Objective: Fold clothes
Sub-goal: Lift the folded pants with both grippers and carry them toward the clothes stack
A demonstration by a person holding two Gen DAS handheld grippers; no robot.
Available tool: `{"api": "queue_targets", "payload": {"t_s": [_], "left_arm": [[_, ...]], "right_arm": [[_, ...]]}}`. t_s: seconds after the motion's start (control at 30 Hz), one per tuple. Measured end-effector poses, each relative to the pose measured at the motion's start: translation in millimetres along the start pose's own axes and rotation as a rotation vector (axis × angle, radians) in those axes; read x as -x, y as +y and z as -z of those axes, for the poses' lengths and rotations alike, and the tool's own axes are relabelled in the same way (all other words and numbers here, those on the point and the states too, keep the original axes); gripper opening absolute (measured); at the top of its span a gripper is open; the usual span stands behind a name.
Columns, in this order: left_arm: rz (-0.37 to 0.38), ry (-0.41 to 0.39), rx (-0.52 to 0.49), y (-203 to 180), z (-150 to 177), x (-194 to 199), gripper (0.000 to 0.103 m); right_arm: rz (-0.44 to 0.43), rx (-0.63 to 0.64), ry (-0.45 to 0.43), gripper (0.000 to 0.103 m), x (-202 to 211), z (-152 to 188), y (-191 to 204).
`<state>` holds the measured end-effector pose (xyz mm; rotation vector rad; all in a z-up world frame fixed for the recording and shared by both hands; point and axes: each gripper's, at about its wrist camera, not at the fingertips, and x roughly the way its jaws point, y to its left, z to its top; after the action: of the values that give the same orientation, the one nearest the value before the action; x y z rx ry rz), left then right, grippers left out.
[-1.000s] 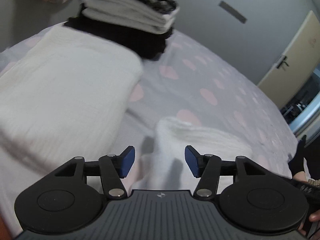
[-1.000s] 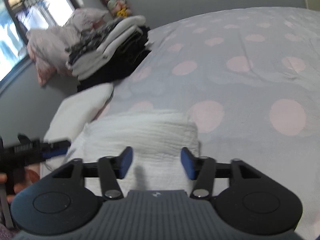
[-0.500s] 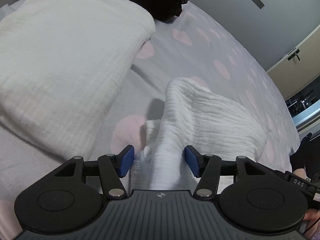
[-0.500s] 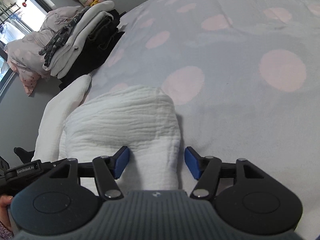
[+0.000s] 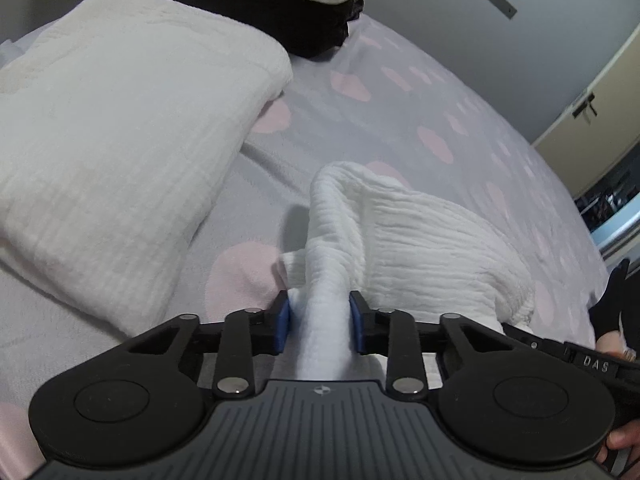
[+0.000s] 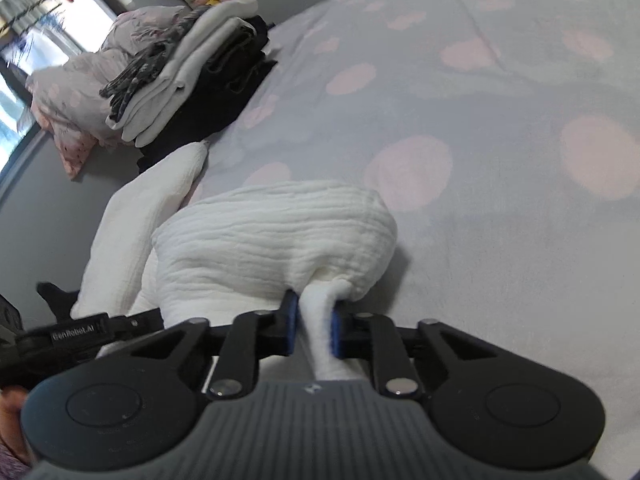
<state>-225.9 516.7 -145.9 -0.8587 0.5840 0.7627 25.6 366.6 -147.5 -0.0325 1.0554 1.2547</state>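
Left wrist view: the left claw (image 5: 319,326) is closing, its blue pads pinching a bunched edge of the white crinkled cotton garment (image 5: 420,236), which lies on the grey bed sheet with pink dots (image 5: 400,112). Right wrist view: the right claw (image 6: 314,326) is closing too, clamped on another fold of that garment.

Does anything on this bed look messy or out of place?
Only the white crinkled cloth: it lies bunched and humped, both grippers' jaws closing on pinched edges. The folded pile behind and the white folded cloth look tidy.
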Motion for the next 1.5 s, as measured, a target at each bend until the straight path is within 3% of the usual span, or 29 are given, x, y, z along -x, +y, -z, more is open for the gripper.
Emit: {"api": "queue_targets", "payload": {"t_s": [0.13,0.43,0.83,1.03,1.2,1.5], "left_arm": [[-0.003,-0.061,-0.013,-7,4,16,0.029],[0.074,-0.282,0.028,-10,15,84,0.028],[0.042,-0.474,0.018,-1,-27,175,0.028],[-0.026,-0.526,-0.039,13,-72,220,0.028],[-0.139,-0.537,-0.110,24,-111,240,0.028],[-0.259,-0.452,-0.180,59,-159,216,0.028]], "right_arm": [[-0.008,0.009,-0.052,0.014,22,-3,10],[-0.072,0.136,-0.168,0.013,87,-7,48],[-0.196,0.320,-0.260,0.013,130,-17,129],[-0.276,0.389,-0.282,0.013,123,-33,181],[-0.331,0.401,-0.270,0.013,92,-47,222],[-0.384,0.364,-0.177,0.013,19,-68,259]]}}
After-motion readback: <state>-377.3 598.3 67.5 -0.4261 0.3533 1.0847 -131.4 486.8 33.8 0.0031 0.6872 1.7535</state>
